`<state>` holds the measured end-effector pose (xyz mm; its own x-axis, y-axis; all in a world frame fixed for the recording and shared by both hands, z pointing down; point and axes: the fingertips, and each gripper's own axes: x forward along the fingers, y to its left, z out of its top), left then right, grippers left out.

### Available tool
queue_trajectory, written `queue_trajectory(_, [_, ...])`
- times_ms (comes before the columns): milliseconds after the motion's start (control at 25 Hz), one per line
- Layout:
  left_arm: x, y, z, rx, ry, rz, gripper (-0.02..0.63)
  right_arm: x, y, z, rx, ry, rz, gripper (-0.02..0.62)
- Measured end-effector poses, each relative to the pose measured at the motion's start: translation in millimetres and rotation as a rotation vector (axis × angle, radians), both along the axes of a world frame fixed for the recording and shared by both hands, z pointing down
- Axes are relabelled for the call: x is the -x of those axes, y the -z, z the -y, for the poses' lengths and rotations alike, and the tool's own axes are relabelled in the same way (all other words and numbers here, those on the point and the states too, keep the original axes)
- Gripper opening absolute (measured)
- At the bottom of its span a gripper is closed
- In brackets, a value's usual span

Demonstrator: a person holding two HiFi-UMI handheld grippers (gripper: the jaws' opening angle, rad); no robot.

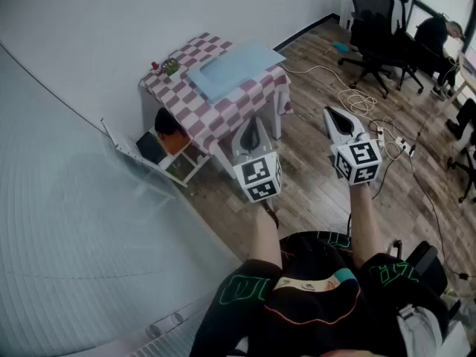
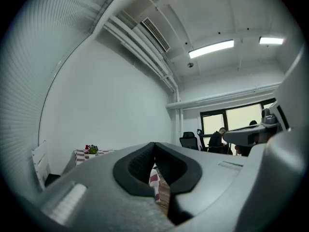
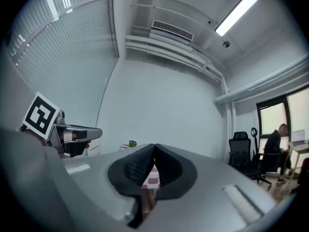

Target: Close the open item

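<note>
Head view: left gripper [image 1: 251, 125] and right gripper [image 1: 332, 114] held out side by side above the wood floor [image 1: 312, 192], both pointing toward a small table [image 1: 201, 117] with a checked cloth, which stands against the wall well apart from them.

Left gripper view: jaws together at the tips, nothing between them (only a strip of checked cloth shows through the gap under the pads).
Right gripper view: jaws likewise closed tip to tip, empty.

Open item: a white flap [image 1: 119, 143] stands tilted outward, low at the table's left side near the floor. Dark and orange things sit in the compartment behind it; what they are I cannot tell.

On the tabletop: a flat pale blue sheet [image 1: 234, 69], plus small red and green objects [image 1: 163, 67] at the far corner.

Background: office chairs [image 1: 372, 21], loose cables [image 1: 357, 99] on the floor.
</note>
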<state>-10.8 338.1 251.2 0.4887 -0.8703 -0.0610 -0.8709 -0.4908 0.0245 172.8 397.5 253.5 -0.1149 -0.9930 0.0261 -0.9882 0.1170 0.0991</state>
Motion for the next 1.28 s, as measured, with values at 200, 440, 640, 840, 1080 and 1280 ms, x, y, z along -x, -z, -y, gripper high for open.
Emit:
queue_trajectory(200, [3.7, -6.9, 5.0, 0.023, 0.007, 0.001, 0.008, 6.1, 0.4, 2.9, -0.008, 0.003, 0.003, 0.003])
queue_trajectory(440, [-0.6, -9.4, 6.8, 0.022, -0.025, -0.002, 0.008, 0.8, -1.6, 6.8, 0.003, -0.018, 0.021, 0.003])
queue_trajectory(640, [2.4, -22.6, 15.1, 0.047, -0.035, -0.028, 0.008, 2.9, -15.8, 20.2, 0.031, -0.007, 0.021, 0.003])
queue_trajectory(840, [20.4, -33.4, 44.9, 0.053, 0.012, -0.02, 0.008, 9.5, -25.8, 58.9, 0.041, 0.027, 0.048, 0.003])
queue_trajectory(1080, [55.7, -54.0, 99.1, 0.089, 0.178, 0.077, 0.008, 11.5, -43.1, 116.5, 0.084, 0.095, 0.044, 0.003])
queue_trajectory(1280, [28.2, -87.9, 127.2, 0.153, 0.15, 0.106, 0.009, -2.4, -76.9, 157.7, 0.157, 0.102, 0.083, 0.003])
